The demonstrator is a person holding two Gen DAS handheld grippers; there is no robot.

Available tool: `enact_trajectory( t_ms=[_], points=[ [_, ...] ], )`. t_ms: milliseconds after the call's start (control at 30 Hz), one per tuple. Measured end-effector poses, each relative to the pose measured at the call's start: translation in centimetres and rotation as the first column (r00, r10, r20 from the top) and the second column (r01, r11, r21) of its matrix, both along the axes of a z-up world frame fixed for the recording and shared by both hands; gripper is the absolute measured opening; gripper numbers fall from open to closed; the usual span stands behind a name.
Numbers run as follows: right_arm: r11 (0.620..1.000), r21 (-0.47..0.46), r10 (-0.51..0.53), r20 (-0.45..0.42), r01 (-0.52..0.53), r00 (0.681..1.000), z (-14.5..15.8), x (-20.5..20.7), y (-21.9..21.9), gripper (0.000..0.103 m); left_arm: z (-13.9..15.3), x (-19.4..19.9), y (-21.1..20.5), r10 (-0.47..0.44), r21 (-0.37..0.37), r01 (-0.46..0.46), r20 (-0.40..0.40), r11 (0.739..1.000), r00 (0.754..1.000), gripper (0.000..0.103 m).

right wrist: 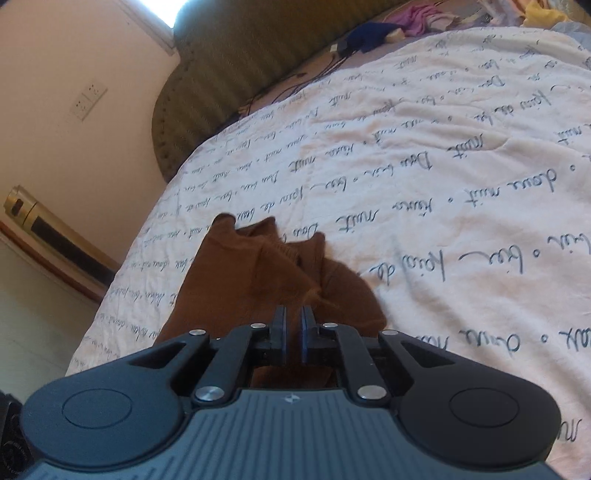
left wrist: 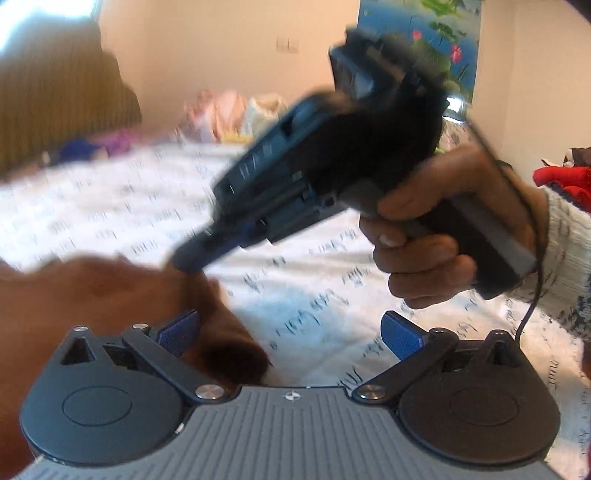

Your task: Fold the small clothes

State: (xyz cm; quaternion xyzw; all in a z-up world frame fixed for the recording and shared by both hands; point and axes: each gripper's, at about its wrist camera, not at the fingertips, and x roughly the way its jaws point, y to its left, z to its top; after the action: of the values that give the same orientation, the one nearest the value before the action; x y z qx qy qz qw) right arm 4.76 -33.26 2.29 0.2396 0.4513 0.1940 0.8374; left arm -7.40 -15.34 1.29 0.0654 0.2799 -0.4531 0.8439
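Observation:
A small brown garment (right wrist: 258,266) lies crumpled on the white bedspread with script writing (right wrist: 424,184). My right gripper (right wrist: 293,325) is shut on a pinched fold of it and holds that fold up off the bed. In the left wrist view the same brown garment (left wrist: 92,295) is blurred at the left, and the right gripper (left wrist: 192,254) comes in from the upper right with its tips in the cloth. My left gripper (left wrist: 290,336) is open and empty, with its left blue pad (left wrist: 177,332) close beside the cloth.
A padded olive headboard (right wrist: 240,55) runs along the far side of the bed. Purple and blue clothes (right wrist: 388,22) lie near it, and a pile of pink and yellow clothes (left wrist: 229,114) sits further along. A red garment (left wrist: 565,181) is off the bed at the right.

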Motion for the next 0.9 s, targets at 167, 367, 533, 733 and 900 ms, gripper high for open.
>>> enact_trajectory(
  t_ms=[167,367,533,733,900],
  points=[
    [0.999,-0.045,-0.028,-0.082,0.024,0.996,-3.1,2.0,0.0,0.007,-1.5,-1.4,-1.9,-0.088,0.063,0.088,0.0,0.994,0.996,0.102],
    [0.997,-0.049,-0.065,-0.081,0.061,0.995,-5.1,3.1,-0.5,0.001,-3.0,-1.5,-2.5,-0.081,0.098,0.084,-0.037,0.992,0.996,0.103],
    [0.994,-0.073,-0.09,-0.09,0.084,0.992,-4.5,3.3,-0.3,0.002,-2.4,-2.5,-2.4,-0.062,0.117,0.065,-0.032,0.991,0.998,0.103],
    [0.985,-0.128,-0.114,0.029,0.117,0.993,1.7,0.2,0.6,0.011,4.1,-3.7,5.3,0.062,-0.051,-0.064,-0.04,0.997,0.997,0.103],
    [0.986,-0.138,-0.078,0.129,0.095,0.989,2.7,-3.4,3.5,0.079,4.6,-1.4,12.4,0.228,-0.083,-0.241,-0.145,0.967,0.963,0.103]
  ],
)
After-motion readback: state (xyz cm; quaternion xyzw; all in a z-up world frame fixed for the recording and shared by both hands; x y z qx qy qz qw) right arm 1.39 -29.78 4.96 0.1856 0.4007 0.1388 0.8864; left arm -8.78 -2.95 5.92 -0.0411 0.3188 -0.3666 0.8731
